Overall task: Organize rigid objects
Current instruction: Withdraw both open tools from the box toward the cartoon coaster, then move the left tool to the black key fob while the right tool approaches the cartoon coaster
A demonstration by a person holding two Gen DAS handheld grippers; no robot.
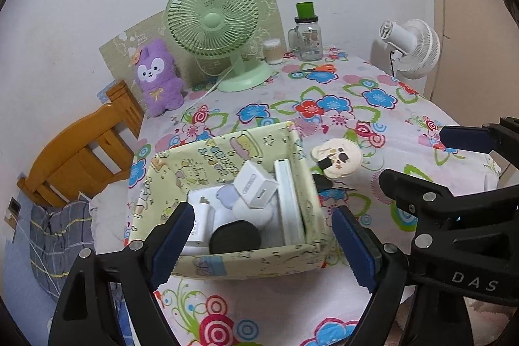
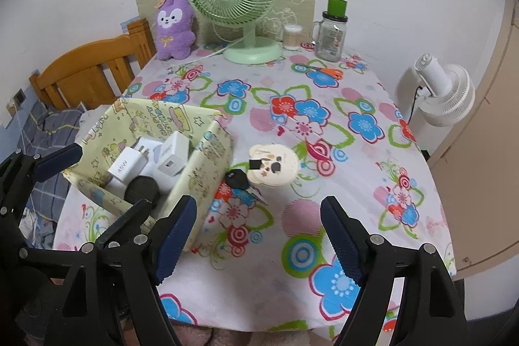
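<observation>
floral tablecloth [image 2: 324, 216] over a small table against a white wall, green fan [image 1: 212, 31], purple plush [image 1: 158, 77], glass jar [image 1: 308, 36] and orange scissors [image 1: 319, 68] parked along the back edge, out of the work area. yellow fabric box [image 1: 227, 263] sits at the near left of the table, already loaded: white chargers [image 1: 256, 187], a white slab on edge against the right wall, a black round thing [image 1: 235, 237] at the front. looks like the collection bin, so most of the sorting is done. left out: a cream round item [image 2: 274, 166] and a black key [image 2: 238, 179] touching it, both just right of the box on the cloth. left gripper [image 1: 259, 245] hangs over the box front, jaws wide apart, nothing between them. right gripper [image 2: 259, 239] is beside the box, also released and empty, pointing at the key and round item. likely next pick is one of those two; key lies flat, so it needs a low pinch.
</observation>
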